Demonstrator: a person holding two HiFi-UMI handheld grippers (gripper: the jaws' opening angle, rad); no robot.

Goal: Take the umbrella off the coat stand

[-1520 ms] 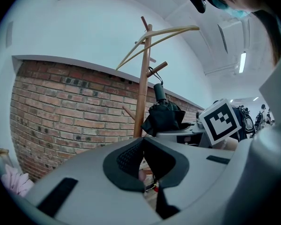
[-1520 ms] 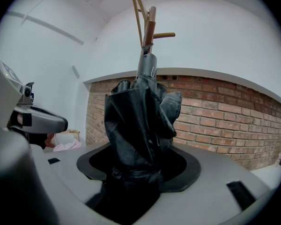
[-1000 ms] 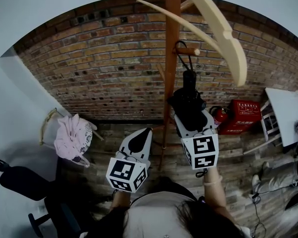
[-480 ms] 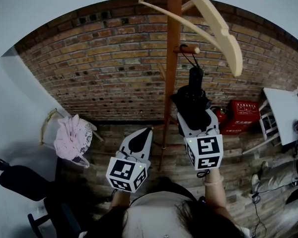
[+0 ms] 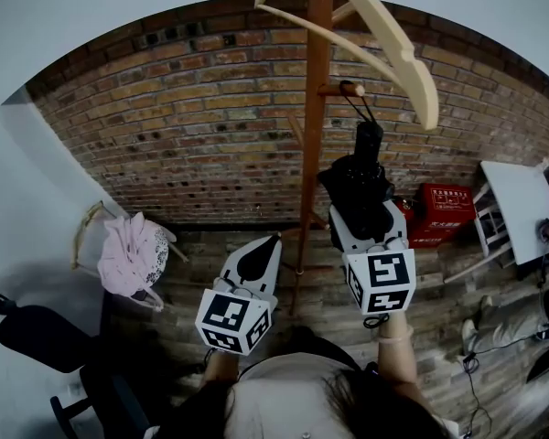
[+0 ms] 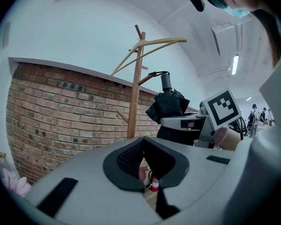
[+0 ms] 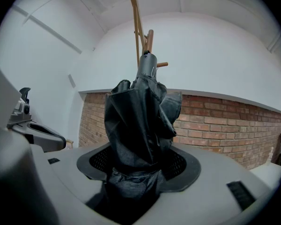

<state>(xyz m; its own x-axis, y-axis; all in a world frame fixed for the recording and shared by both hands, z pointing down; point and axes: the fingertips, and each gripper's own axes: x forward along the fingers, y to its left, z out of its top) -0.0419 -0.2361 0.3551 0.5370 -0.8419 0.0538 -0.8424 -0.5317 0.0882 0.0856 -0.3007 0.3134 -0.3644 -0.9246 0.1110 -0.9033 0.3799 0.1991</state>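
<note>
Far to the left of the coat stand (image 5: 316,108), a pink cloth (image 5: 133,252) lies bunched on a small seat against the brick wall (image 5: 183,126). Closer in, just left of the stand's pole and low down, the left tool (image 6: 143,159) is held with its two halves together and nothing between them (only a sliver of floor shows below the pads).

The stand itself is a wooden pole with short pegs, and a pale wooden hanger (image 5: 393,44) hangs from its top and sweeps out to the right.

Just right of the pole, the right tool (image 7: 138,172) is clamped on the folded black umbrella (image 7: 140,121), gripping the bunched fabric at its lower end. The umbrella stands roughly upright with its handle end uppermost. From that end its thin strap (image 5: 359,106) runs up to the tip of a peg (image 5: 348,88) on the stand's right side; whether the loop is round the peg cannot be told.

Farther right of the stand, a red box (image 5: 448,210) sits on the floor by the wall, and beyond it is the corner of a white counter (image 5: 517,213).
</note>
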